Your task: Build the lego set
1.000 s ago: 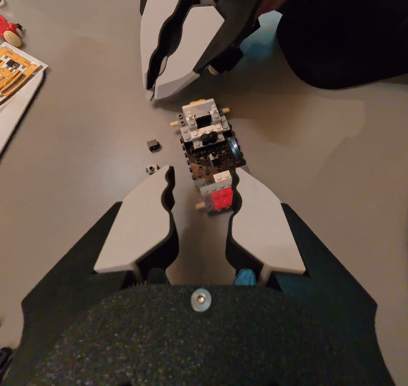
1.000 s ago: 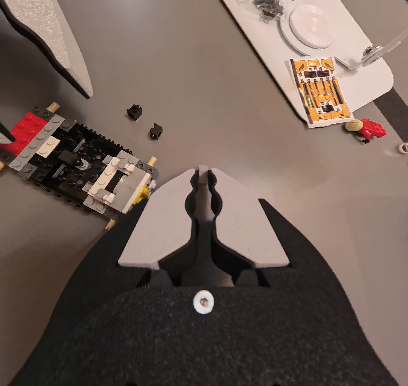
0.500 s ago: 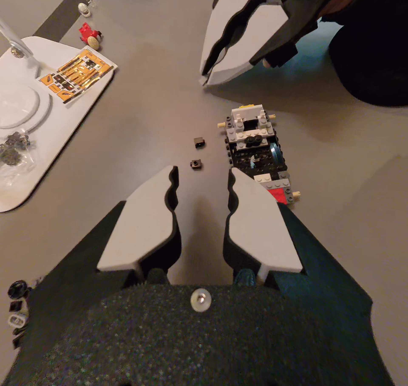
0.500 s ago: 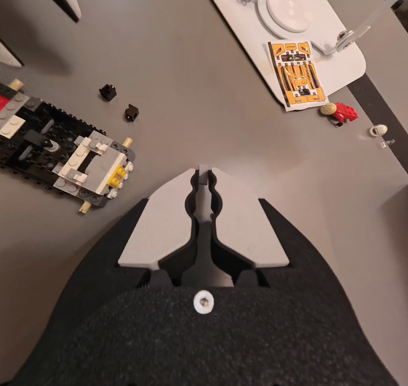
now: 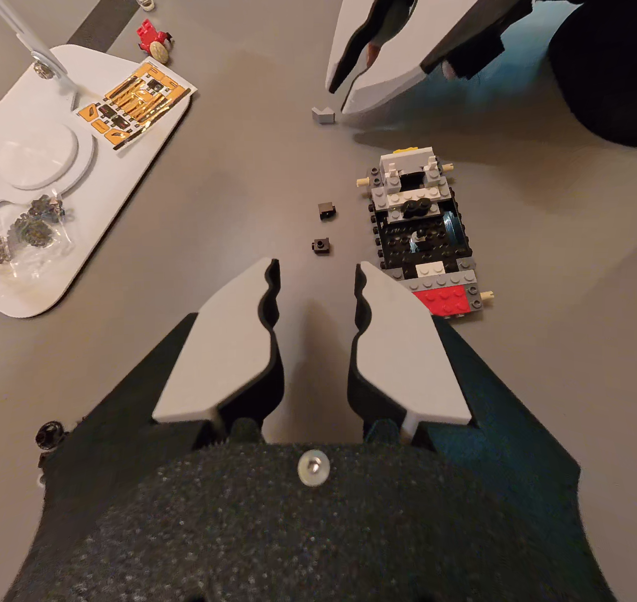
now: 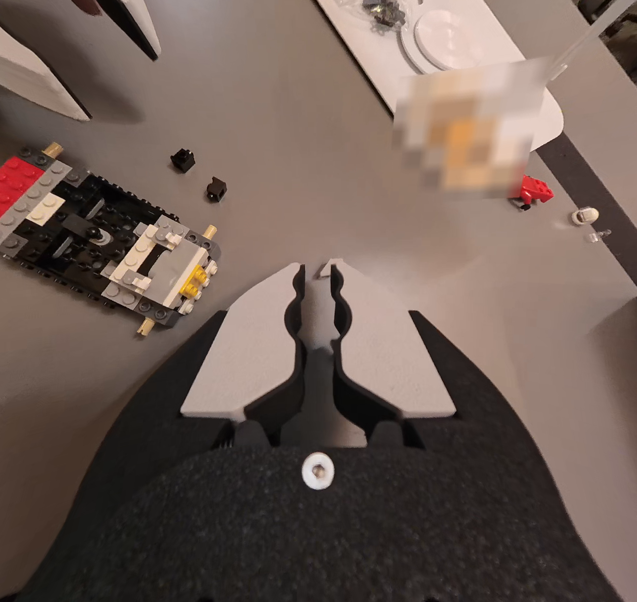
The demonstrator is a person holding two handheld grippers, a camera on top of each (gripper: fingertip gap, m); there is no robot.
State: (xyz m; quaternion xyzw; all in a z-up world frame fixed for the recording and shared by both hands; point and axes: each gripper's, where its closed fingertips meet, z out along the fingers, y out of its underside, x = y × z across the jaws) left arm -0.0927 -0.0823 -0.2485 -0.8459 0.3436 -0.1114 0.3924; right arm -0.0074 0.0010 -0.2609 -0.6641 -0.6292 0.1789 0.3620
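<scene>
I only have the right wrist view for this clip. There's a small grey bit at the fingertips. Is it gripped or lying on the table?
Observer: The left wrist view shows the grey corner piece lying on the table, just beside the tips of the right gripper, not between its fingers.
Operator: A mosaic patch covers something by the white tray in my view. What is it?
Observer: A sheet of orange and gold stickers, lying partly on the tray and overhanging its edge.
Operator: And the left gripper?
Observer: The left gripper is open, with nothing between its fingers.
</scene>
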